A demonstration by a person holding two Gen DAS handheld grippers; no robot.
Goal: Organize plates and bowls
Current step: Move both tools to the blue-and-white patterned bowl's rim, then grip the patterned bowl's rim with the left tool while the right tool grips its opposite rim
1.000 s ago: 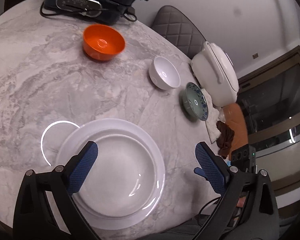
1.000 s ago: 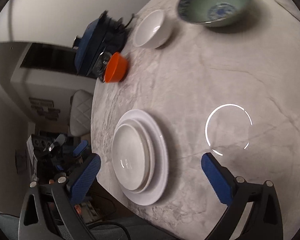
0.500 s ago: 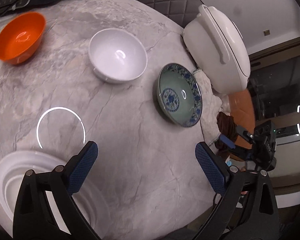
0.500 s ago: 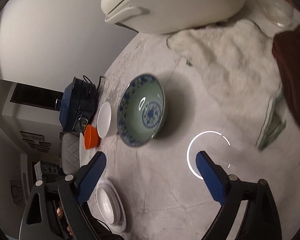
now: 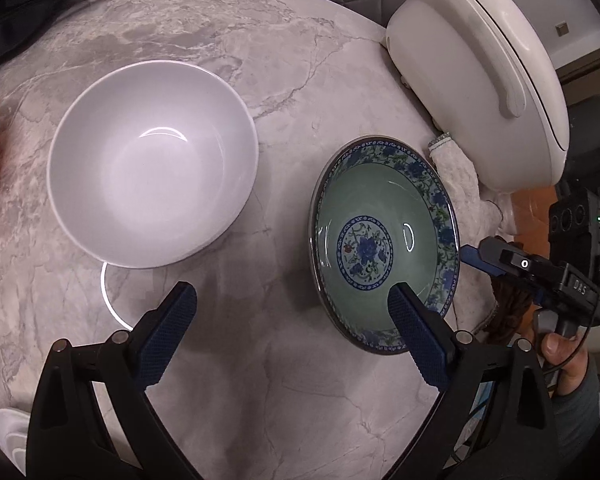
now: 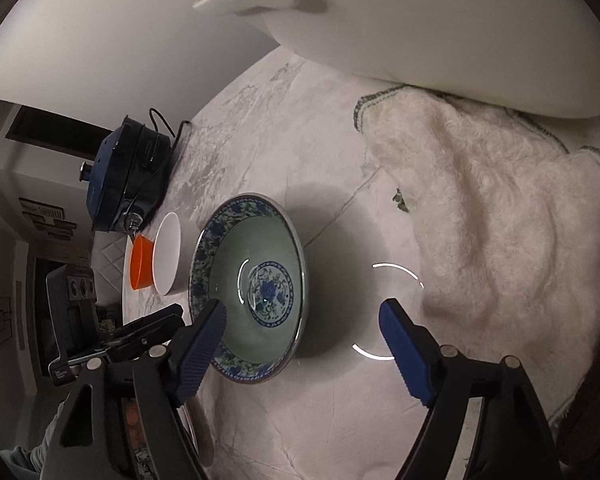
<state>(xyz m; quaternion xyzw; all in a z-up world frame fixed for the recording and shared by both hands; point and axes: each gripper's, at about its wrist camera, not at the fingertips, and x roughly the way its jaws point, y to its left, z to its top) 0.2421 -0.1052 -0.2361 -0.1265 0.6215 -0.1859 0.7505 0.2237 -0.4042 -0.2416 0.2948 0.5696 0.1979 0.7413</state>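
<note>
A green bowl with a blue flower pattern [image 5: 384, 236] stands on the marble table [image 5: 280, 60] beside a larger white bowl [image 5: 152, 160]. My left gripper [image 5: 290, 294] hangs over the table between them. Its jaws are closing and its right fingertip [image 5: 404, 304] overlaps the patterned bowl's near rim; no pad presses on anything. My right gripper [image 6: 302, 308] comes at the patterned bowl [image 6: 248, 280] from the other side. Its jaws are closing with the bowl's rim between them, untouched. Its blue fingertip [image 5: 470, 258] shows by the bowl's right rim.
A white rice cooker [image 5: 480, 72] stands close behind the patterned bowl, on a white towel [image 6: 500, 220]. An orange bowl [image 6: 140, 258] sits beyond the white bowl [image 6: 168, 256], with a dark blue appliance [image 6: 128, 176] behind it. Stacked white plates [image 5: 8, 420] lie at the near left edge.
Both grippers have swept away from the stacked plates to the patterned bowl, which now sits large between them. The right gripper's jaws have narrowed.
</note>
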